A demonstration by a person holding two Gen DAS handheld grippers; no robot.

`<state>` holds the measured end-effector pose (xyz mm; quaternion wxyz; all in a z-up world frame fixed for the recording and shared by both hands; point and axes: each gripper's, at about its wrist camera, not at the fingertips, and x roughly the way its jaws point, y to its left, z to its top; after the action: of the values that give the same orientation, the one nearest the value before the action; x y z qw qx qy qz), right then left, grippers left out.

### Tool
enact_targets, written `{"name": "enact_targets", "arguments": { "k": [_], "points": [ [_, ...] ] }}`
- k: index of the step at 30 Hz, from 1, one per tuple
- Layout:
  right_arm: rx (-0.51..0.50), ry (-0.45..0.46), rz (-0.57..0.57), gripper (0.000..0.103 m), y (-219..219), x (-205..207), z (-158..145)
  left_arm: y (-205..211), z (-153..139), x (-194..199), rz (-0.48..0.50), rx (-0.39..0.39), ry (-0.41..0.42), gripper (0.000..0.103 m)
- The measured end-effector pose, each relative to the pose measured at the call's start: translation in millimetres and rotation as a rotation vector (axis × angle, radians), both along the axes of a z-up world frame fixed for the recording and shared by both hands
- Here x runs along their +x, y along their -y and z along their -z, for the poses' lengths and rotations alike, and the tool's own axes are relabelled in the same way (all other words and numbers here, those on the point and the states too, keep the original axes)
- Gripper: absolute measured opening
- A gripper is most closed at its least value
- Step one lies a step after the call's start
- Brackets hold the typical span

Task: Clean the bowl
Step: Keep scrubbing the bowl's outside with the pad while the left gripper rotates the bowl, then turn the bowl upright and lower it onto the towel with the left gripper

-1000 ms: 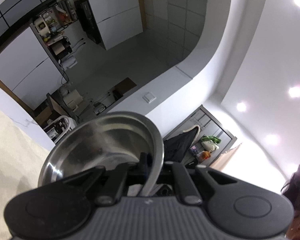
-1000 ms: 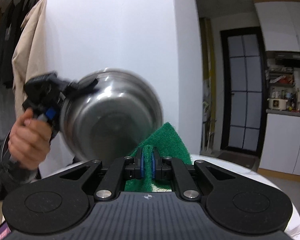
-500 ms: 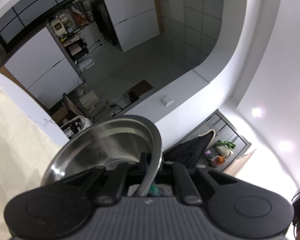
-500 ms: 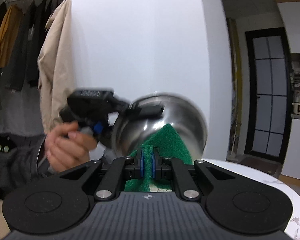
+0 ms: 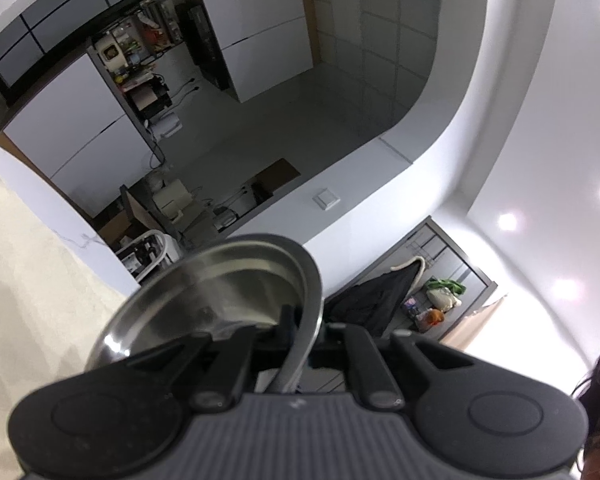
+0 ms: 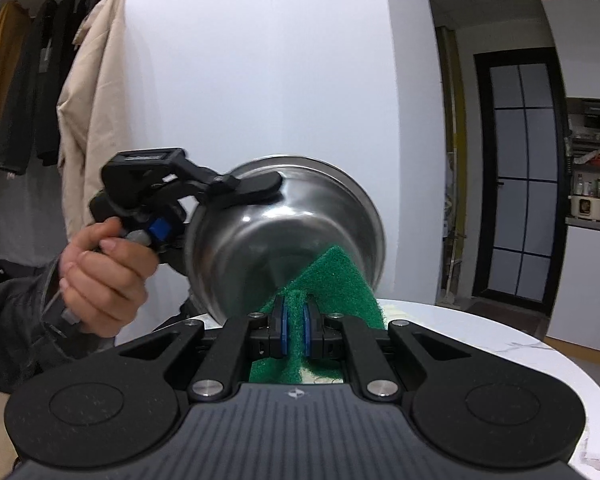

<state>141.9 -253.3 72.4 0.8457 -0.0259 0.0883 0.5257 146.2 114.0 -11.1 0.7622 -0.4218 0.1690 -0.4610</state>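
My left gripper [image 5: 305, 328] is shut on the rim of a steel bowl [image 5: 220, 296], held tilted up in the air. In the right wrist view the bowl [image 6: 276, 232] shows its outer side, with the left gripper [image 6: 252, 190] clamped on its top rim and a hand behind it. My right gripper [image 6: 295, 330] is shut on a green scouring pad [image 6: 332, 284]. The pad's tip lies against the lower right of the bowl's outer wall.
A round white marble table [image 6: 500, 356] lies below the right gripper. A white wall [image 6: 260, 80] stands behind the bowl, with coats [image 6: 88, 92] hanging at the left. A dark glass door [image 6: 520, 176] and kitchen shelves [image 6: 592, 184] are at the right.
The bowl and left gripper have shifted right and nearer in the right wrist view. The pad now overlaps the bowl's lower right wall. The left wrist view has swung a little.
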Motion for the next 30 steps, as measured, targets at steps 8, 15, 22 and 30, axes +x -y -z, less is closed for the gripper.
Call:
{"name": "enact_targets", "arguments": {
  "k": [8,15,22,30],
  "points": [
    [-0.043,-0.017,0.038,0.008,3,3,7,-10,3,8,-0.042,0.035,-0.023,0.006],
    [-0.079,-0.027,0.079,0.008,-5,8,8,-19,2,9,-0.104,0.063,-0.039,0.006],
    [-0.079,-0.028,0.135,0.008,-9,5,6,-26,-6,1,-0.195,0.066,-0.035,0.006],
    [-0.054,-0.031,0.222,0.008,3,-1,7,-33,-23,-14,-0.339,0.136,-0.010,0.006]
  ]
}}
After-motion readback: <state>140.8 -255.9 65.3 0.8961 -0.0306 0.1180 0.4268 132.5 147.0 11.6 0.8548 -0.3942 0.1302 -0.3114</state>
